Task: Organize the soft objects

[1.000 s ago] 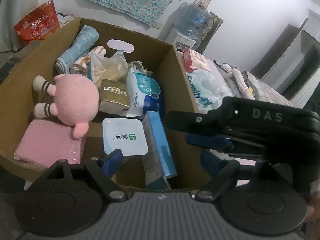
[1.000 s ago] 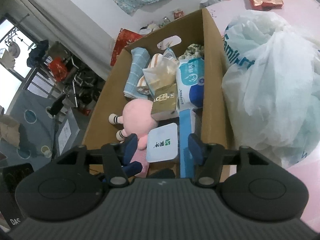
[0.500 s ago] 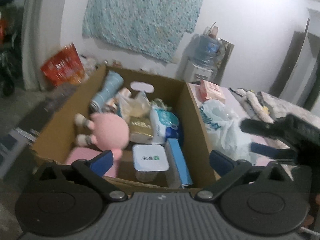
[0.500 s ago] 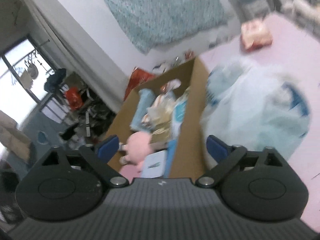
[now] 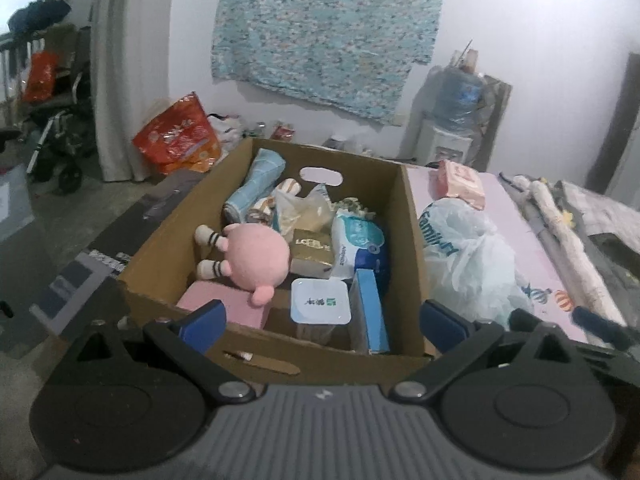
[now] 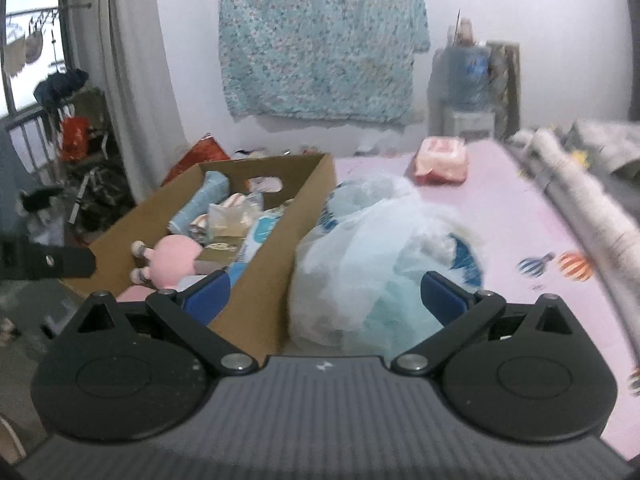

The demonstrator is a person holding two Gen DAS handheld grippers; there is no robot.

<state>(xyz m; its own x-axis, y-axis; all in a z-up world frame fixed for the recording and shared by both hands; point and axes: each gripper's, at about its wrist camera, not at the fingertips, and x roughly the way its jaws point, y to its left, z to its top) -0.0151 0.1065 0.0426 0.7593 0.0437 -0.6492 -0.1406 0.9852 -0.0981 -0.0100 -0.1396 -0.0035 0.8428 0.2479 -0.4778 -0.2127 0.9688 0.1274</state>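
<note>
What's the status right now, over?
Left gripper open, empty. Right gripper jaws opening, gripping nothing. Pink plush lies in cardboard box among packets. White plastic bag sits directly ahead of right gripper.

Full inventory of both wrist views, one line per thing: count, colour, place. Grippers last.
cardboard box: 1, brown, left of the pink bed surface
plush toy: 1, pink, in the box, left side
rolled towel: 1, light blue, box, far left
wipes pack: 1, white and blue, box, right side
white-lidded tub: 1, box, near edge
blue carton: 1, box, near right corner
pink pad: 1, box, near left
plastic bag: 1, translucent white, on the bed beside the box
pink packet: 1, far end of the bed
patterned cloth: 1, teal, on the wall
water dispenser: 1, by the wall
left gripper: jaws wide, nothing between
right gripper: jaws opening, nothing gripped
</note>
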